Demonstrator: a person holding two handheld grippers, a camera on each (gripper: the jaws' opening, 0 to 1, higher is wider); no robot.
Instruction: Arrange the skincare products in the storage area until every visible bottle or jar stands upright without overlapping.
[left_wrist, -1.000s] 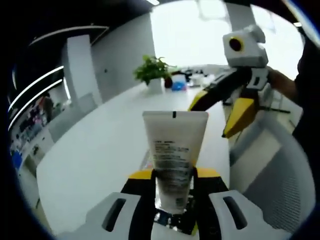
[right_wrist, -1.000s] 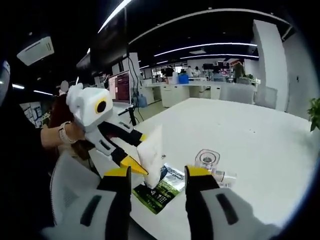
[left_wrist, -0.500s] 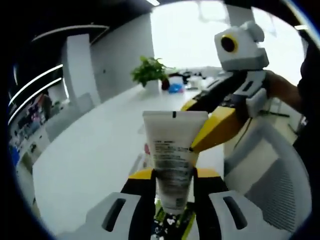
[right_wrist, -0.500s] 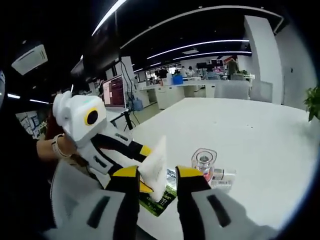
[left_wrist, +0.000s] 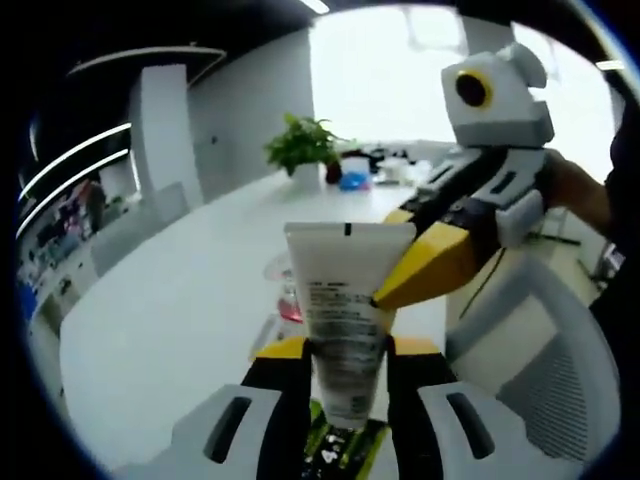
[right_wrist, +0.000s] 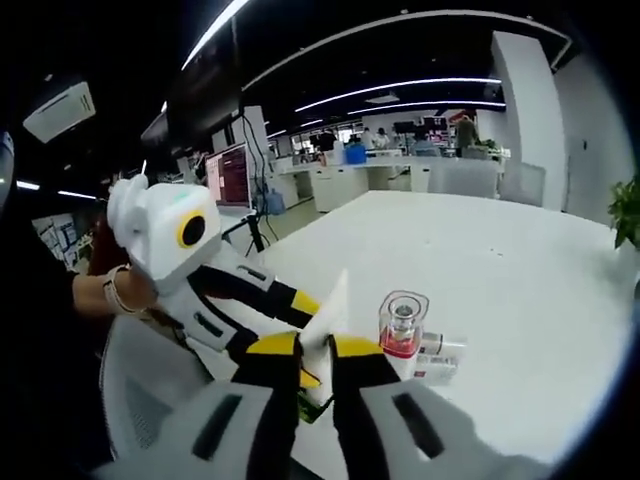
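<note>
Two grippers: both of yours are on one white tube (left_wrist: 348, 318), each from its own side.
Left gripper (left_wrist: 345, 352): your jaws are pinched onto the low part of the tube, and its flat sealed end sticks up.
Right gripper (right_wrist: 315, 350): your jaws are narrow and squeeze the thin top edge of the same tube (right_wrist: 327, 322).
Right gripper seen from the left gripper view: its yellow tip (left_wrist: 432, 265) comes in from the right and touches the side of the tube.
Left gripper seen from the right gripper view: its white body (right_wrist: 190, 250) comes in from the left, and a hand (right_wrist: 118, 292) holds it.
Clear bottle (right_wrist: 402, 328): it has a pink bottom and sits on the white table (right_wrist: 500, 260), just right of your right jaws. You can see it behind the tube too (left_wrist: 287, 297).
Small white bottle (right_wrist: 438, 357): it lies on its side, right next to the clear bottle.
Green packet (left_wrist: 335, 450): it lies flat on the table under the tube.
Plant (left_wrist: 303, 145): it is at the far end of the table.
</note>
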